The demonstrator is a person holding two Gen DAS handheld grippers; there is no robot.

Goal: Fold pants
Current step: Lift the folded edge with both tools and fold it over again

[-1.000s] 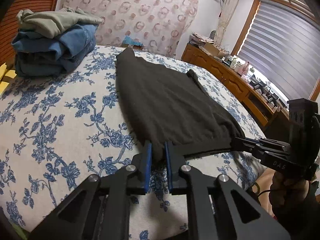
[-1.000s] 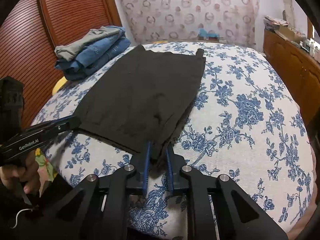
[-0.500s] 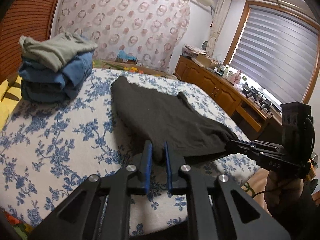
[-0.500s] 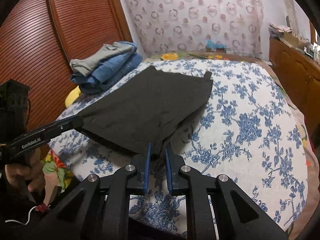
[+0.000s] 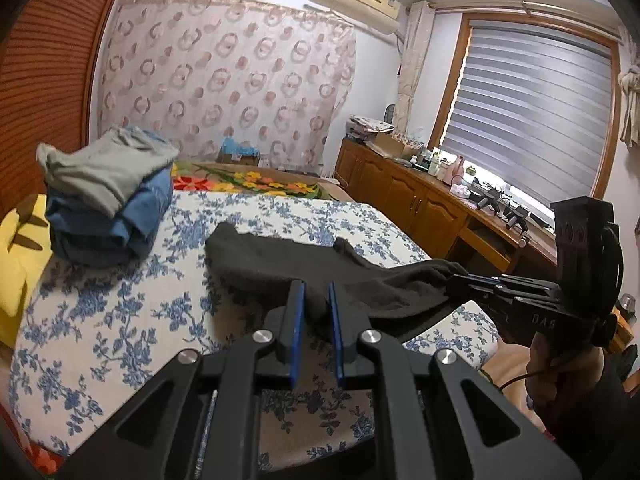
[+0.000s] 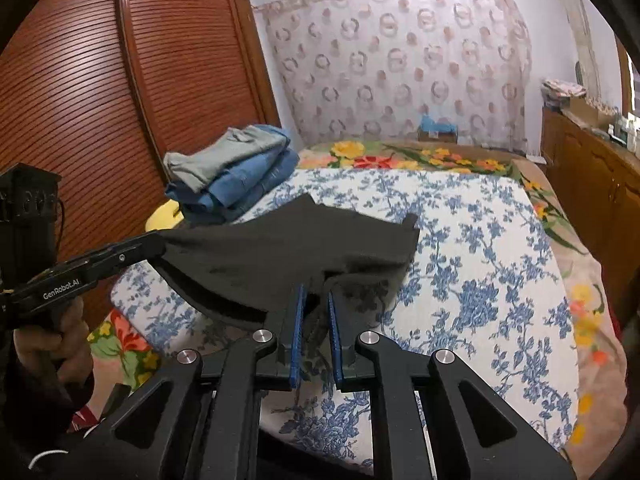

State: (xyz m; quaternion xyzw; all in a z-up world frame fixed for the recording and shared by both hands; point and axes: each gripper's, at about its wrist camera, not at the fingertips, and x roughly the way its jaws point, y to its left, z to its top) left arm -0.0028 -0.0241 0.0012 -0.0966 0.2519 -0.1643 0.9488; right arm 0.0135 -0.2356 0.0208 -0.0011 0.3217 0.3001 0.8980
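Dark grey pants lie on the blue-flowered bed, their near edge raised off the bedspread. My left gripper is shut on one near corner of that edge. My right gripper is shut on the other near corner. In the left wrist view the right gripper shows at the right, pinching the cloth. In the right wrist view the left gripper shows at the left, also pinching it. The far end of the pants rests on the bed.
A pile of folded clothes, blue denim under a grey-green piece, sits at the far left of the bed. A wooden louvred wardrobe stands left. Wooden cabinets with clutter run under the window on the right.
Both grippers have risen, lifting the near edge of the pants off the bed. The cloth now hangs between them instead of lying flat.
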